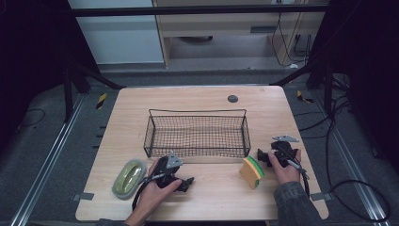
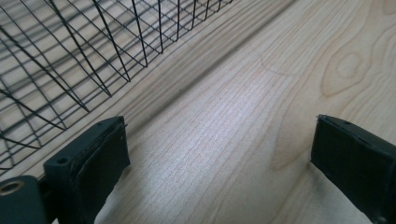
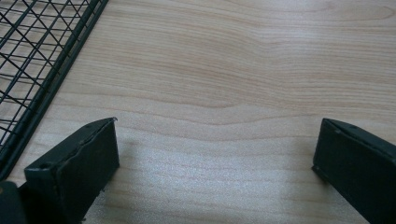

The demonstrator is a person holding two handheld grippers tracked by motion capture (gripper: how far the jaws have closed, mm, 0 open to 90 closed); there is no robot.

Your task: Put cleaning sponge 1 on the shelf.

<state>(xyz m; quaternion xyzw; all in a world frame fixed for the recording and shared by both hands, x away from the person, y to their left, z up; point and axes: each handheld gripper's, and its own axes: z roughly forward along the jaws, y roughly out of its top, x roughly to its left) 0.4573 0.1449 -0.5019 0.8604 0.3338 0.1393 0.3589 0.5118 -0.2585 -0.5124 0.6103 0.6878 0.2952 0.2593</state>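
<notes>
- Table (image 1: 207, 197) of pale wood, seen from the high view, with a black wire basket (image 1: 197, 133) standing in the middle of it, nothing inside. My left gripper (image 1: 187, 181) rests low near the front edge, just in front of the basket's left end, pointing right. A green dish brush with a grey rim (image 1: 128, 178) lies flat just to its left, apart from it. My right gripper (image 1: 261, 157) sits at the basket's right front corner, pointing left. A yellow sponge with a green scouring face (image 1: 252, 171) stands on edge right at its tip; I cannot tell from here whether they touch.
- Jaws in the left gripper view, spread wide at the two lower corners. My left gripper (image 2: 219, 154) has hold of nothing; bare wood grain lies between them. The basket's mesh wall (image 2: 79, 56) crosses the upper left, close by.
- Jaws in the right gripper view, likewise spread wide. My right gripper (image 3: 217, 158) grips nothing; plain tabletop shows between them, and the basket's corner (image 3: 37, 70) runs along the left edge.
- Progress, as I judge it: the work looks like putting the brush and sponge into the basket, and none of it is done. Both things lie on the table outside it, and both lifts and drops are left.
</notes>
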